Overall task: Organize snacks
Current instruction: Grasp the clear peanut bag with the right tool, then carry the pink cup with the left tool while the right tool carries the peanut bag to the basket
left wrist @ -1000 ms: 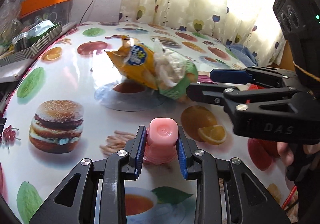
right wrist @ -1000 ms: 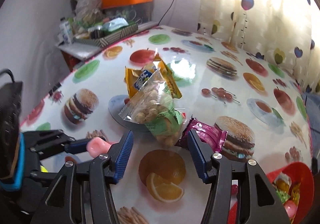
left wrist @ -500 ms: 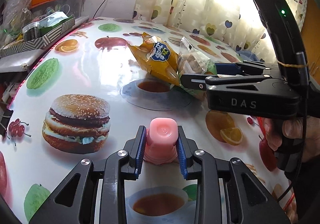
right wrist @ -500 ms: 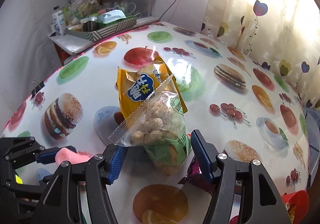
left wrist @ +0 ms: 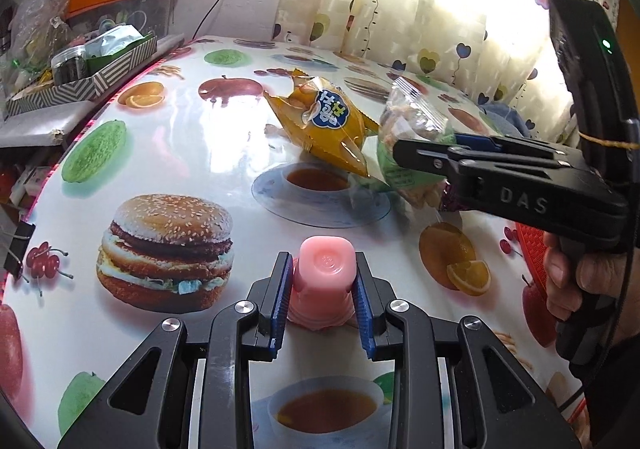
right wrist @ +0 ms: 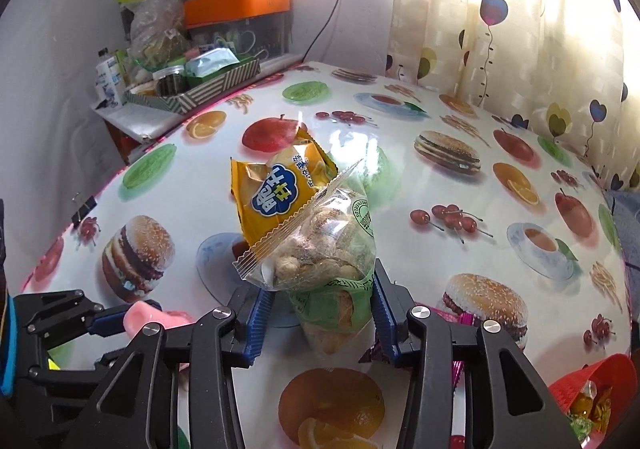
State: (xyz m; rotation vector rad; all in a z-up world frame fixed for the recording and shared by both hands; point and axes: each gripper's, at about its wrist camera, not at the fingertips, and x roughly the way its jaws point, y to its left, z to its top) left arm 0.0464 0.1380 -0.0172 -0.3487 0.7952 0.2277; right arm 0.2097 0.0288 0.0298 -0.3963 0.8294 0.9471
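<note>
Our left gripper [left wrist: 322, 299] clamps a light, slippery pink jelly cup [left wrist: 323, 281] at six o'clock. Our right gripper [right wrist: 318, 319] has just been closing around the soft, crinkly clear snack bag [right wrist: 320, 249], low at its green base.

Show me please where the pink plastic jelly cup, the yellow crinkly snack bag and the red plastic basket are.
Pink plastic jelly cup [left wrist: 323, 277]: left wrist view, its side wall.
Yellow crinkly snack bag [right wrist: 272, 201]: right wrist view, the blue logo.
Red plastic basket [right wrist: 600, 377]: right wrist view, its rim.
</note>
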